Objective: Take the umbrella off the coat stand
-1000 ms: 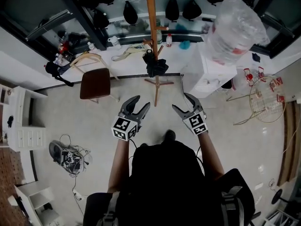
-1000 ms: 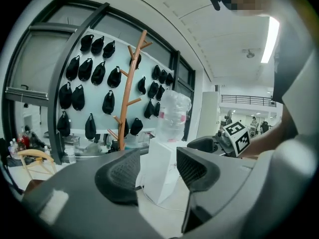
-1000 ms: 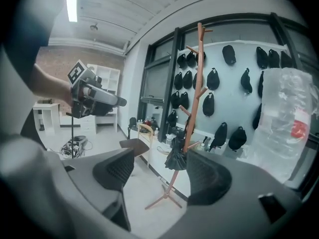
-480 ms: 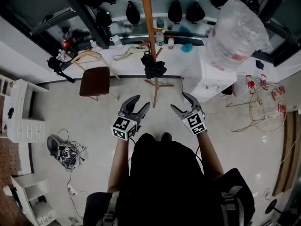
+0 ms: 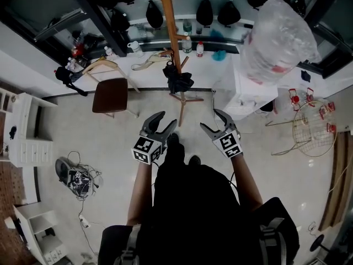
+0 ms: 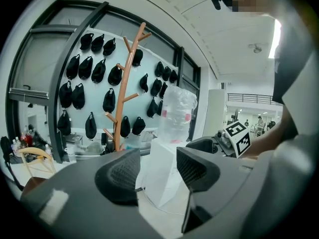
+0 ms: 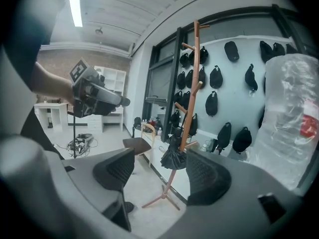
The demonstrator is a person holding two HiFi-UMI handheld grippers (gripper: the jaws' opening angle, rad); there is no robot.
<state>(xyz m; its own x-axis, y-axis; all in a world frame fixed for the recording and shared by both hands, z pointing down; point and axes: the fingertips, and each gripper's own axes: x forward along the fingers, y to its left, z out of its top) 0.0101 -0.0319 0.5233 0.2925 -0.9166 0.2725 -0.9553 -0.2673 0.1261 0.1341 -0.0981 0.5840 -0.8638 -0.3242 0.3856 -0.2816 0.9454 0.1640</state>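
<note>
**Open grippers facing the coat stand, umbrella hanging on its peg**

One tall orange-brown wooden coat stand, a slim round pole with short upturned pegs and splayed feet, is standing on the pale glossy floor. One black fabric umbrella, folded into a soft crumpled bundle, is hanging from a low peg against the pole, well above the feet.

Two grippers are hovering side by side in front of the stand, well apart from it. The left gripper, grey moulded plastic carrying a cube of black-and-white square markers, is holding its fingers spread, with nothing between the ribbed dark pads. The matching right gripper is keeping its fingers spread too. The umbrella is showing through their gap in the right gripper view, but far beyond them and untouched.

One chair with a brown seat and pale bentwood back is standing left of the stand. One white boxy water dispenser, topped by a clear bottle wrapped in wrinkled plastic, is sitting to the stand's right. A long white tabletop is running behind the stand.

Compared with a second ago, one dark shoe is now showing forward between the grippers, towards the stand. Both pairs of fingers are staying equally far apart.
</note>
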